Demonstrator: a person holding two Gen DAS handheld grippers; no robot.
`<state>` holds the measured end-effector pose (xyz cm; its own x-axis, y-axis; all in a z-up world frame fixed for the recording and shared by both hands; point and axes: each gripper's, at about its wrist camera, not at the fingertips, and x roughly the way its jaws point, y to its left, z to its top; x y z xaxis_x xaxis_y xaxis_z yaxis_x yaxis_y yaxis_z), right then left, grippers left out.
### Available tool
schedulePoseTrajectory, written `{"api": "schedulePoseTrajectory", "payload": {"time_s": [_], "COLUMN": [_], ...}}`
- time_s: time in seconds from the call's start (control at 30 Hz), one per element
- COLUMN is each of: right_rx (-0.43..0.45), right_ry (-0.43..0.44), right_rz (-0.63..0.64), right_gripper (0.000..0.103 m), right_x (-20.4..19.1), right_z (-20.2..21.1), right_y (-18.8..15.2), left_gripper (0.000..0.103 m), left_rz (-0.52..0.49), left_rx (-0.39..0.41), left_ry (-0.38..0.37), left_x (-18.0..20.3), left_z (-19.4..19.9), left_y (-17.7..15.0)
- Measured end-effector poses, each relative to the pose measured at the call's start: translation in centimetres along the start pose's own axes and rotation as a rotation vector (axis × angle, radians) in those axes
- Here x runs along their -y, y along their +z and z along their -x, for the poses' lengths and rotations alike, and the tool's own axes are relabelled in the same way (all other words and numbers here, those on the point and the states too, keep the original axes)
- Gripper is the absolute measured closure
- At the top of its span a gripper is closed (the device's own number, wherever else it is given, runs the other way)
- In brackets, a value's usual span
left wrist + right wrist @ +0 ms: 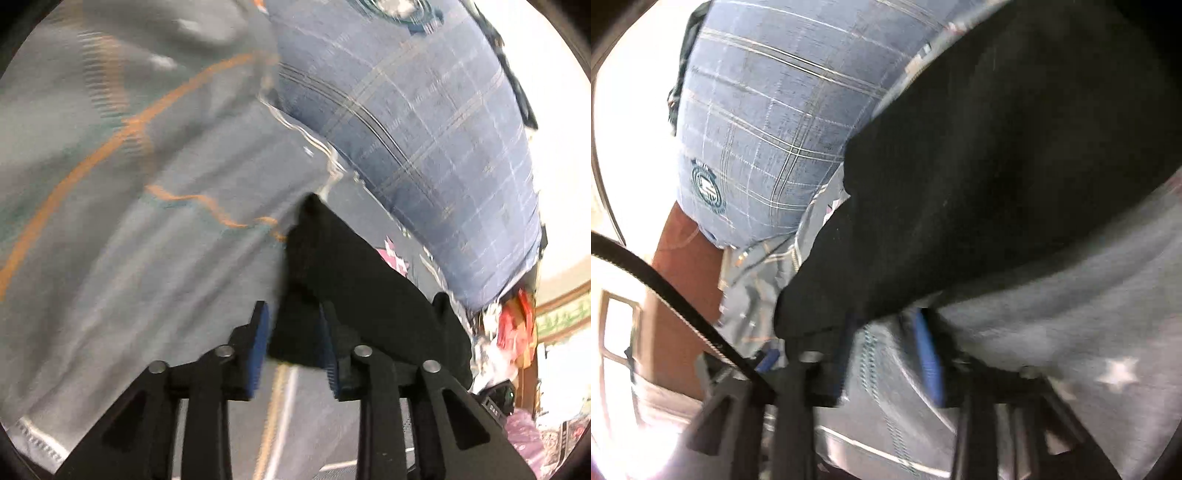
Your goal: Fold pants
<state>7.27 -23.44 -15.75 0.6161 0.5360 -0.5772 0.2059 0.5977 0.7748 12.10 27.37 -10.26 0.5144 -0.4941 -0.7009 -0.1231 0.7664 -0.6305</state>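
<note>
The black pants [351, 266] lie bunched on a grey patterned bedsheet [129, 221], running up and away from my left gripper [293, 314]. A fold of the black cloth sits between its blue pads [260, 343], and the jaws stand a little apart, not pinching it. In the right wrist view the pants [997, 166] fill the upper right as a broad dark mass. My right gripper [886, 325] is open just below their lower edge, with grey sheet [1071, 314] showing between its blurred blue pads [931, 365].
A blue plaid pillow [424, 129] [768, 110] lies right behind the pants. Red bags and clutter [513, 325] sit past the bed's right end. A black cable [665, 295] crosses in front of brown wooden furniture [679, 258] at the left.
</note>
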Motion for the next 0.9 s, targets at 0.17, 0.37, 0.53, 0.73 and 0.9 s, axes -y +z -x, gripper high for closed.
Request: {"api": "schedulePoseTrajectory", "payload": {"time_s": [0.17,0.37,0.53,0.73,0.9], "right_rx": [0.057,0.224,0.37,0.379,0.326], "right_ry": [-0.038,-0.085,-0.244,-0.279,-0.309], "right_rz": [0.057,0.009,-0.04,-0.067,-0.05], "right_gripper": [0.056,0.053,0.049,0.036,0.036], "right_x": [1.0,5.0,9.8,11.2,11.5], "right_z": [4.9,14.8,22.2,21.3,17.1], "right_y": [-0.7,-0.8,1.7,5.0,8.0], "left_gripper": [0.068,0.062,0.055,0.054,0.054], "left_rz": [0.04,-0.004,-0.095,-0.141,-0.169], "left_rx": [0.06,0.101,0.151,0.134,0.107], "left_ry": [0.017,0.069,0.115,0.093,0.101], "left_x": [-3.4,-3.5,-1.1,1.4,3.1], "left_z": [4.0,7.6,9.1,8.8,7.8], "left_y": [-2.3,-5.2,-7.2,-8.4,-9.2]}}
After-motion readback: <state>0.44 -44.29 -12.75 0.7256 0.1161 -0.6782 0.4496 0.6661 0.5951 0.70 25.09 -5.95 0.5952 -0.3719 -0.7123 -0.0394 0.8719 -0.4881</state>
